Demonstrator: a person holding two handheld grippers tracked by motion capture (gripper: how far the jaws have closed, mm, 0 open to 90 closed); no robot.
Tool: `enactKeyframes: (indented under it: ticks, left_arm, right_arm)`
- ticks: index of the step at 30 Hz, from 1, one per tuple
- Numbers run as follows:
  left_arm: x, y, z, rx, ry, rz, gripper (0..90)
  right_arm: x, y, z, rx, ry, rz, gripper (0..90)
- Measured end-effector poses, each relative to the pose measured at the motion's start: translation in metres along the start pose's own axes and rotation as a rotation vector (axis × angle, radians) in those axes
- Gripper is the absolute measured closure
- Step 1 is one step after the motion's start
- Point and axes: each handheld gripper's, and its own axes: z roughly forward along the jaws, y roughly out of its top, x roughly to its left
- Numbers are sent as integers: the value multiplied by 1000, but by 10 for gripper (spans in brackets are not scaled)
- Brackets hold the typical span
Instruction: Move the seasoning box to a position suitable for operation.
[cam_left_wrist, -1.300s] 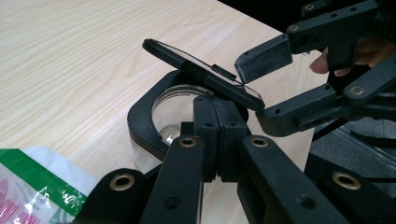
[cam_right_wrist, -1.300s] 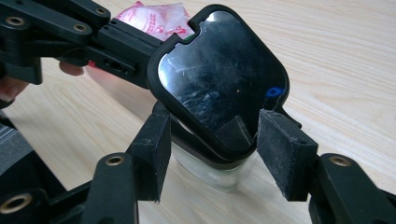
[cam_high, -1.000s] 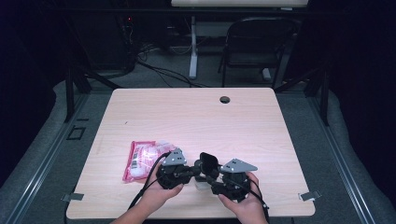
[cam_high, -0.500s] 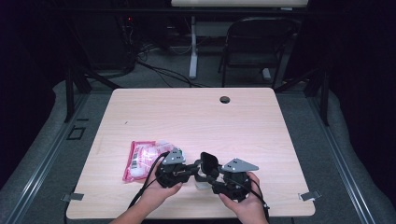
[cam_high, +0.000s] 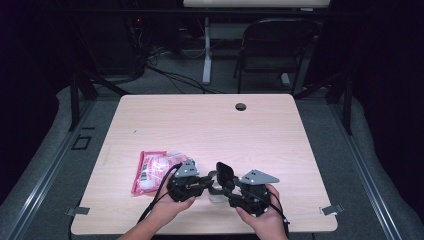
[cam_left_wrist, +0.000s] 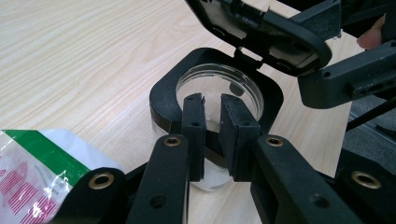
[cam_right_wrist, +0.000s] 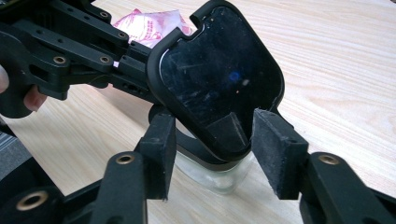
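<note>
**Open jar sitting right between both grippers, lid flipped up**

The little clear glass jar (cam_left_wrist: 217, 88) with the black squared collar is standing upright on the table (cam_high: 200, 125), just to the right of the pink packet (cam_high: 152, 170) as the high view is showing it. Its hinged black lid (cam_right_wrist: 219, 79) is standing open, tilting up and away from the packet.

The left gripper (cam_left_wrist: 212, 126) is coming in from the packet's side and is nearer, its tips sitting right over the near rim of the collar. Its jaws have just been opening a little and are now standing narrow. The rim is lying between them, but I can't tell if the pads are actually pinching it.

The right gripper (cam_right_wrist: 212, 154) is reaching in from the side away from the packet. Its jaws have just been closing, and they're straddling the jar below the lid's hinge, spread wide and not pressing on it.
</note>
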Motion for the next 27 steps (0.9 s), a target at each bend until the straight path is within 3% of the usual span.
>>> enactKeyframes:
  ticks: [9, 11, 12, 14, 20, 27]
  left_arm:
    - [-2, 0, 0, -2, 20, 6, 800]
    - [-1, 0, 1, -7, 5, 9, 800]
    - [-2, 0, 0, -4, 22, 9, 800]
    - [0, -1, 0, -6, 1, 6, 800]
    - [0, -1, 0, -5, -2, 5, 800]
    - [0, -1, 0, -5, -4, 6, 800]
  right_arm:
    - [-3, 2, -8, -5, -1, -3, 549]
    - [-4, 2, -10, -7, -5, 3, 549]
    - [-5, 2, -11, -12, -8, 9, 550]
    - [-6, 2, -13, -15, -10, 17, 554]
    - [-11, 2, -22, -7, -22, 10, 604]
    - [-13, 1, -28, 15, -44, 40, 637]
